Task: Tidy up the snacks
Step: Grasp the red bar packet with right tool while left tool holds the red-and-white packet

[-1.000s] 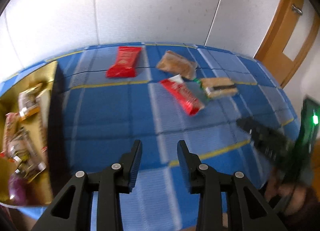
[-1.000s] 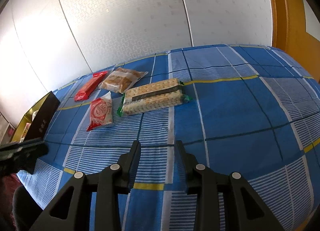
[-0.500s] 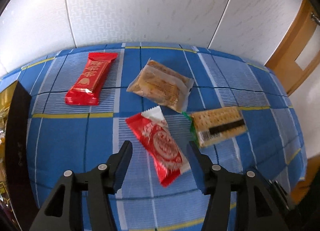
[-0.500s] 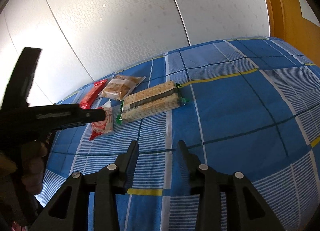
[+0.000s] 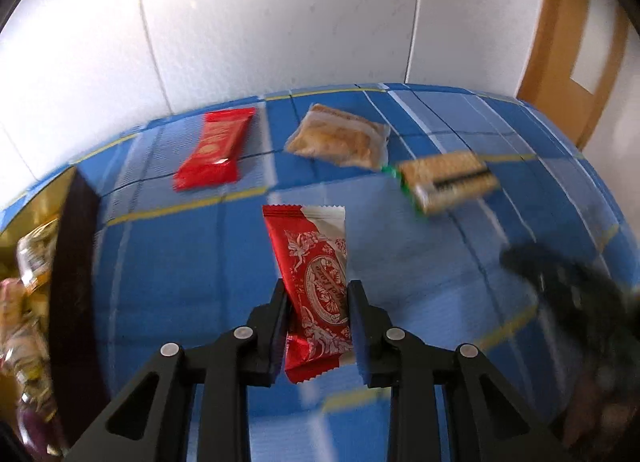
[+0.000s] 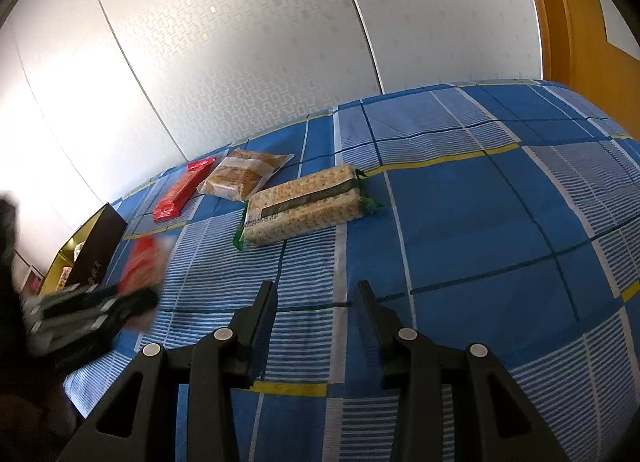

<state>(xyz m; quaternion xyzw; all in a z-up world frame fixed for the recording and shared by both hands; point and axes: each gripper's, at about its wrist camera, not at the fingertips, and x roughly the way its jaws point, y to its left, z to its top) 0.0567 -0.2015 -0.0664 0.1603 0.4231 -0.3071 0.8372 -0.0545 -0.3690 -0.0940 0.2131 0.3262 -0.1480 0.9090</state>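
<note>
red snack packet (image 5: 316, 286) between the closing left hand-held gripper (image 5: 318, 302) pads

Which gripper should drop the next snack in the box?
Left. The left gripper is closing on the red-and-white snack packet, and the gold box sits on its side. The right gripper is empty over cloth.

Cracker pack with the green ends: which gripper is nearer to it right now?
Right. The right gripper points at the cracker pack, empty; the left gripper, farther off, is closing on a red packet.
</note>
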